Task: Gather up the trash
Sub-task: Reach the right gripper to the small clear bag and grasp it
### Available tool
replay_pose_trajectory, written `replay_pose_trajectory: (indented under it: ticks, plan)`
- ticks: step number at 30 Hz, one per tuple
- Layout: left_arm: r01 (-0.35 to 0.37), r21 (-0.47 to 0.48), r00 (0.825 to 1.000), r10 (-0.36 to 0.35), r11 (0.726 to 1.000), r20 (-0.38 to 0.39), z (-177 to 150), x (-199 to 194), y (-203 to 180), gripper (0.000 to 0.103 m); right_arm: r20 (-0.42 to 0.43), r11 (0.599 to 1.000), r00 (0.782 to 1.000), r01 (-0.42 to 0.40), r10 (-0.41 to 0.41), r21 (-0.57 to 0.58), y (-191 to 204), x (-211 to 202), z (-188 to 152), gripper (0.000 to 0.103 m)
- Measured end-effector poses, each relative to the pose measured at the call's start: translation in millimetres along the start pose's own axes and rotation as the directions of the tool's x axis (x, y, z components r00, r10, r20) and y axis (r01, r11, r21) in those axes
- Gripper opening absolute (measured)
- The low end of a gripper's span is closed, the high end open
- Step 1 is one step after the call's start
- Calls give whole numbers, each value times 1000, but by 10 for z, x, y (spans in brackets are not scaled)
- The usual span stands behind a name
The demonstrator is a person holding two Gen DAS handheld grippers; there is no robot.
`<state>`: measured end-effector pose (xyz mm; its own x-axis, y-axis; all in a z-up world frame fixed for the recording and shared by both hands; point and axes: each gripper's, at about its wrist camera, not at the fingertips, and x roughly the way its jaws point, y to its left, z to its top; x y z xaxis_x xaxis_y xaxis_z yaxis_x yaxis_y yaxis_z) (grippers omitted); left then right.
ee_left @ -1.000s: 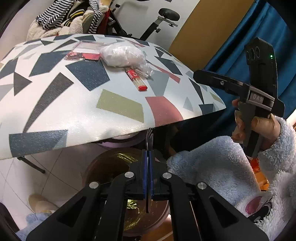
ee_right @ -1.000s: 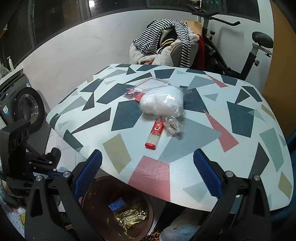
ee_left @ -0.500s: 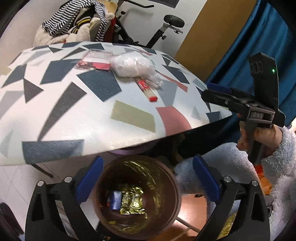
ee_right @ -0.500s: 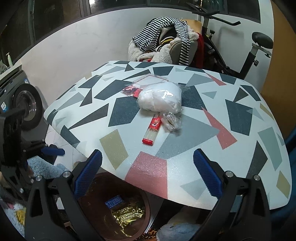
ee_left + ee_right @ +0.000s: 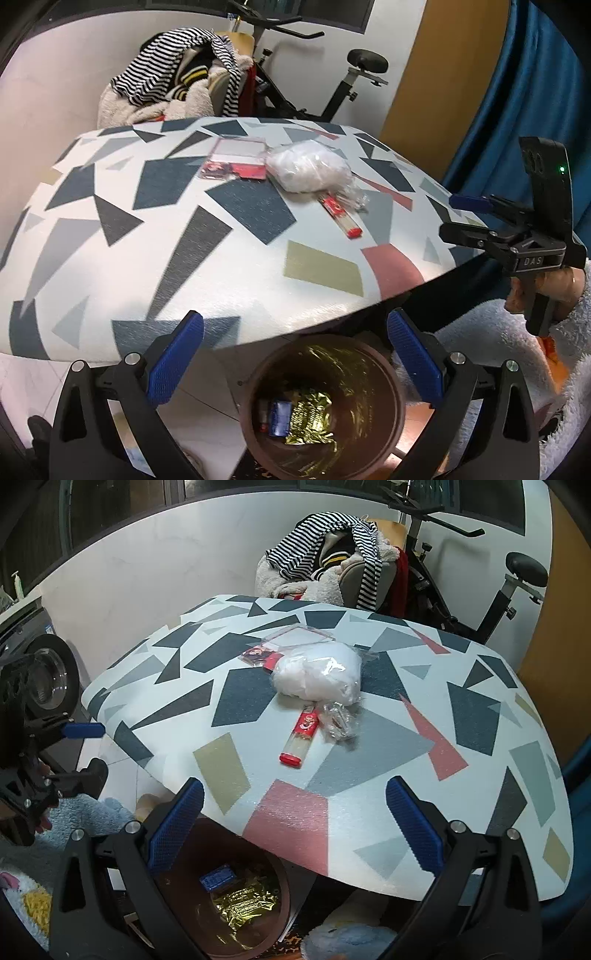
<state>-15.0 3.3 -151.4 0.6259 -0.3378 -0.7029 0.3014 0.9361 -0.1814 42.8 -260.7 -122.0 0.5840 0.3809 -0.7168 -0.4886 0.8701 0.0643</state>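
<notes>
A brown bin (image 5: 325,402) stands on the floor under the table's front edge, holding a gold wrapper (image 5: 310,417) and a blue packet (image 5: 279,417); the bin also shows in the right wrist view (image 5: 221,897). My left gripper (image 5: 295,354) is open and empty above the bin. My right gripper (image 5: 295,827) is open and empty over the table edge. On the table (image 5: 480,775) lie a white bag (image 5: 321,674), a red stick packet (image 5: 301,738), a clear crumpled wrapper (image 5: 338,722) and a flat red-edged pouch (image 5: 291,642).
The right gripper shows at the right of the left wrist view (image 5: 517,236). A chair piled with striped clothes (image 5: 332,561) and an exercise bike (image 5: 480,590) stand behind the table. A washing machine (image 5: 48,679) is at left. A blue curtain (image 5: 535,92) hangs at right.
My left gripper has opened from shut; the blue packet now lies in the bin. The left gripper has risen a little. The right gripper has stayed open, shifting slightly.
</notes>
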Motion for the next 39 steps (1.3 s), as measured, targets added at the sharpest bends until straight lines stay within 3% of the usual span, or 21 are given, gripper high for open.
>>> replay_pose_trajectory:
  ticks: [8,19,25,30,33,37,39]
  plan:
    - [-79,16,995,78,997,65,111,-101,98,97,15,1000,1000,13,-13,19,-106,18,30,97]
    - [-173,-20,972,174,985,159,351,-228,321,97,24,999,999,25,-26,43,-249,89,119,97]
    - [-180,-38,967,183,983,177,507,-223,440,97,-8,998,1000,-16,17,54,-325,192,210,97]
    - [-150,-46,973,156,988,171,649,-180,539,97,-37,998,998,56,-55,9,-327,351,285,97]
    - [-140,-55,977,147,989,157,717,-125,595,97,-40,999,998,54,-53,9,-400,469,325,96]
    - [-136,-61,980,143,989,135,770,-24,641,97,-55,1000,998,10,-11,-13,-493,685,386,80]
    - [-134,-69,982,142,989,121,773,27,664,97,-59,1000,998,-31,30,-6,-535,774,411,80]
